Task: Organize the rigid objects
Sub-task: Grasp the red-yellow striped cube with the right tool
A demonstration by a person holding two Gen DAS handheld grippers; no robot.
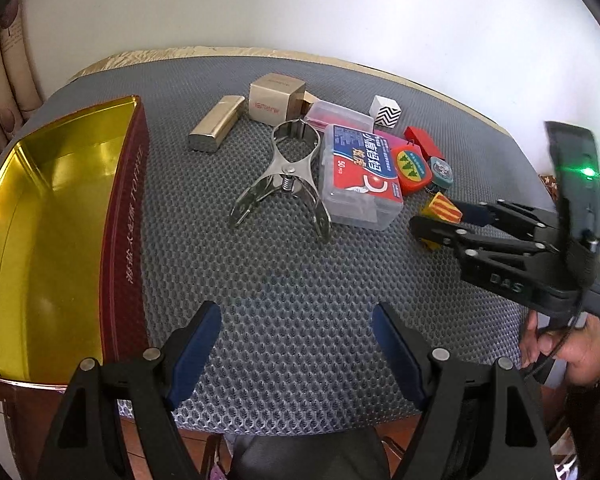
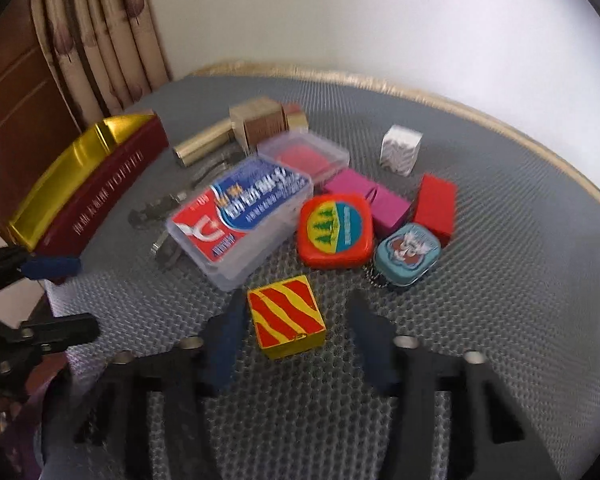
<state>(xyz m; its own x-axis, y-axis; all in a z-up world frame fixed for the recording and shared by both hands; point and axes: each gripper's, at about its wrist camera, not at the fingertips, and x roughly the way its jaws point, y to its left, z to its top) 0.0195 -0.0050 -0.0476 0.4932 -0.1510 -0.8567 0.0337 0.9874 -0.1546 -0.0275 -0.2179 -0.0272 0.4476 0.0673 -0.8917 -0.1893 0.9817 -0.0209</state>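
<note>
- Right wrist view shows our right gripper [image 2: 296,328] spread wide with nothing in it, its blue-padded fingers [image 2: 226,344] either side of the small red-and-yellow striped cube [image 2: 286,316] on the grey mesh mat [image 2: 500,280].
- We judge this cube light, stiff and not fragile; its flat opposite side faces look the best place to pinch, low and square, since the painted faces may be slick.
- Our left gripper [image 1: 296,350] also stands wide open and holds nothing, beside the empty red tin box with gold lining [image 1: 40,208], likely where the cube belongs.
- Just beyond the cube lies the clear plastic floss-pick case [image 2: 240,220], so we should avoid nudging it.
</note>
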